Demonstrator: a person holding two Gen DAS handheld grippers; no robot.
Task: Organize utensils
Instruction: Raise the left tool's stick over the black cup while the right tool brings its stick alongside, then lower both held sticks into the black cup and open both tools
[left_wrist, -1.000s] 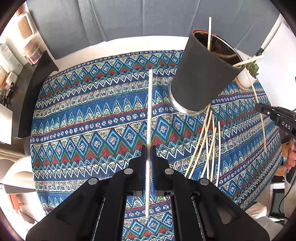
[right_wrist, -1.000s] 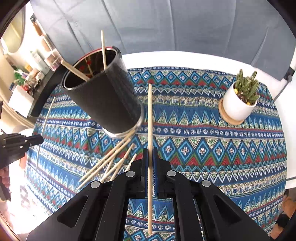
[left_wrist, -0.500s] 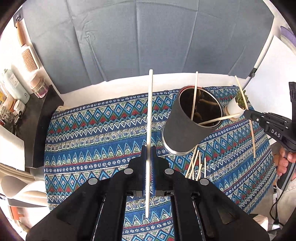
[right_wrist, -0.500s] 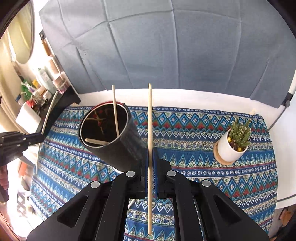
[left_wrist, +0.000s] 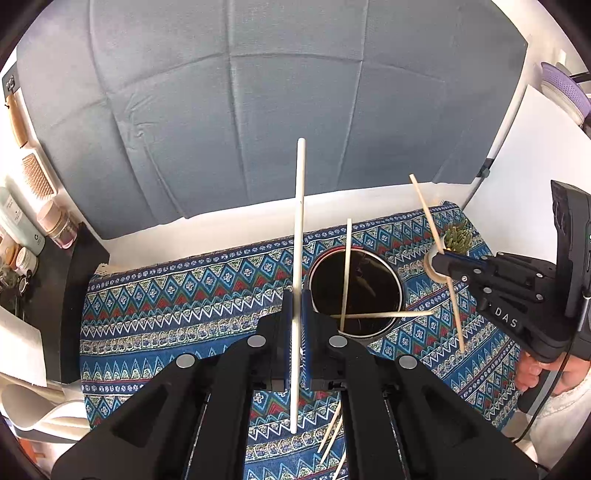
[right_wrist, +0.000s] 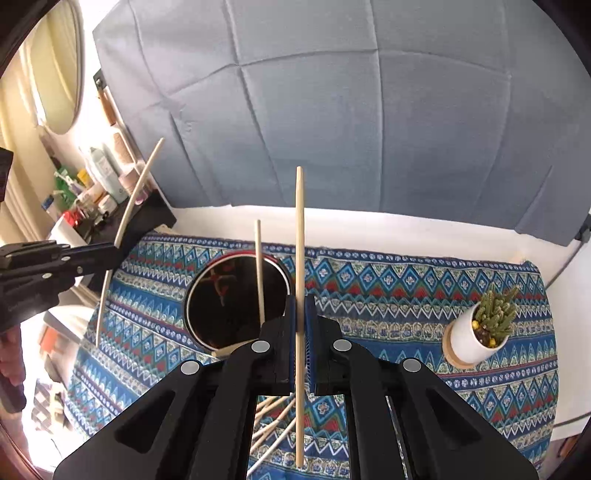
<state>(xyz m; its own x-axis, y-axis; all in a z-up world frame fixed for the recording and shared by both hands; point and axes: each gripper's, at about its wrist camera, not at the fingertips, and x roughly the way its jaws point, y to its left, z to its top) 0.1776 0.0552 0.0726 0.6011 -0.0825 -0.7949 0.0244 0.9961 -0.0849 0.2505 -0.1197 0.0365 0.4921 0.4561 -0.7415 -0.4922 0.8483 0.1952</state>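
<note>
My left gripper (left_wrist: 298, 295) is shut on a white chopstick (left_wrist: 300, 206) held upright, just left of the black cup (left_wrist: 354, 291). The cup stands on the patterned cloth and holds two wooden chopsticks (left_wrist: 346, 266). My right gripper (right_wrist: 300, 301) is shut on a wooden chopstick (right_wrist: 300, 236), just right of the cup (right_wrist: 236, 299). Each gripper shows in the other's view: the right one (left_wrist: 439, 262) with its stick, the left one (right_wrist: 110, 251) with its white stick. Loose chopsticks (right_wrist: 273, 428) lie on the cloth below the cup.
A small cactus in a white pot (right_wrist: 480, 336) stands on a wooden coaster at the right of the blue patterned tablecloth (right_wrist: 388, 288). A dark shelf with bottles (right_wrist: 96, 184) is at the left. A grey backdrop hangs behind the table.
Both grippers have risen and tilted up with their chopsticks. The cup now shows from above, between the two grippers, and the backdrop fills the upper view.
</note>
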